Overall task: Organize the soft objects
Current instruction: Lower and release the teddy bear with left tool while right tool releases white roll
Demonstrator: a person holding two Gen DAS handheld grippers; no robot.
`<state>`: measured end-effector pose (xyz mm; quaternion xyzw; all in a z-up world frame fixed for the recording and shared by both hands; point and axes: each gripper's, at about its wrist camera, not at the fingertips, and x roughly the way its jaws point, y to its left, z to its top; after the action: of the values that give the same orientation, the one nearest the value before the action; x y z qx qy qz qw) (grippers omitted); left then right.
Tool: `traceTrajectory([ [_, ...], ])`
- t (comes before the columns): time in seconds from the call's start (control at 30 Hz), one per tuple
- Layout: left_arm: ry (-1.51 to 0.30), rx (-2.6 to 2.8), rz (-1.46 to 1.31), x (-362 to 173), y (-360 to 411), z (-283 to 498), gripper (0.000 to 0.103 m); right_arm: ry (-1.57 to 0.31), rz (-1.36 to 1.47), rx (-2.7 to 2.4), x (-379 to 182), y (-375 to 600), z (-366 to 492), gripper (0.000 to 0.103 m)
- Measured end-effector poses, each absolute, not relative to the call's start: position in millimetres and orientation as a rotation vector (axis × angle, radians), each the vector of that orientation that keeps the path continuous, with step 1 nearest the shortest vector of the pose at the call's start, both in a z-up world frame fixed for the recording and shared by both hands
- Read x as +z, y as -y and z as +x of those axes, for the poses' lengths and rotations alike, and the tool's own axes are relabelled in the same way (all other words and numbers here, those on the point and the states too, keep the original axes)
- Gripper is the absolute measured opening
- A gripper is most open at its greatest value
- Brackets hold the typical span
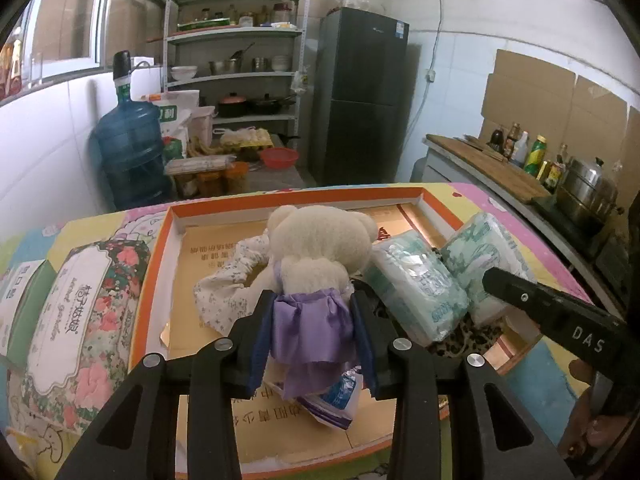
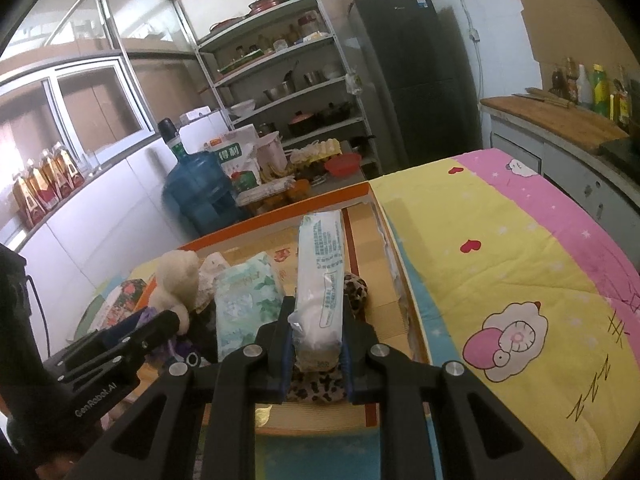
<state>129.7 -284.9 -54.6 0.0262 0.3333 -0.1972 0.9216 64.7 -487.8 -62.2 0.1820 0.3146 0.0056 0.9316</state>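
Note:
A cream teddy bear [image 1: 320, 240] in a purple dress is clamped at the dress by my left gripper [image 1: 312, 300], just over the orange-rimmed cardboard box [image 1: 158, 280]. My right gripper [image 2: 318, 312] is shut on a white tissue pack [image 2: 320, 280], holding it on edge over a leopard-print cloth [image 2: 316, 388] in the same box. A second green-patterned tissue pack [image 2: 246, 300] lies beside it, between the bear [image 2: 176, 276] and the held pack. In the left wrist view both packs [image 1: 420, 280] lie right of the bear, with the right gripper's finger [image 1: 540, 300] against the right pack. A white floral cloth [image 1: 224, 284] lies left of the bear.
The box sits on a table under a cartoon-print quilt [image 2: 500, 260]. A floral tissue pack [image 1: 80, 312] lies on the quilt left of the box. Behind stand a blue water jug [image 1: 130, 152], a metal shelf [image 1: 236, 72] and a dark fridge [image 1: 360, 92]; a counter with bottles [image 1: 532, 156] runs at the right.

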Motion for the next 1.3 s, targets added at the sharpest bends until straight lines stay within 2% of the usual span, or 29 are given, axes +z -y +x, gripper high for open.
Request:
traceTrajectory([
  [0.17,-0.668,-0.401,0.056,-54.3,285.8,125.1,0.043,-0.661,0.378,0.021,-66.7,487.1,67.7,0.021],
  [0.27,-0.669,-0.398,0.061,-53.6,284.0,124.4,0.051,-0.669,0.394,0.014,-69.3,490.3,68.4,0.025],
  [0.4,-0.66,-0.395,0.051,-51.1,280.2,122.5,0.053,-0.676,0.399,-0.013,-70.1,491.9,67.0,0.051],
  [0.43,-0.659,-0.395,0.049,-50.4,279.4,121.8,0.054,-0.671,0.397,-0.014,-69.3,491.8,65.9,0.053],
  [0.8,-0.635,-0.391,0.022,-41.3,266.2,117.6,0.061,-0.667,0.408,-0.023,-67.1,491.3,56.8,0.053],
  [1.3,-0.603,-0.386,0.005,-23.8,252.9,94.2,0.061,-0.641,0.417,-0.084,-55.1,494.7,27.2,0.053],
])
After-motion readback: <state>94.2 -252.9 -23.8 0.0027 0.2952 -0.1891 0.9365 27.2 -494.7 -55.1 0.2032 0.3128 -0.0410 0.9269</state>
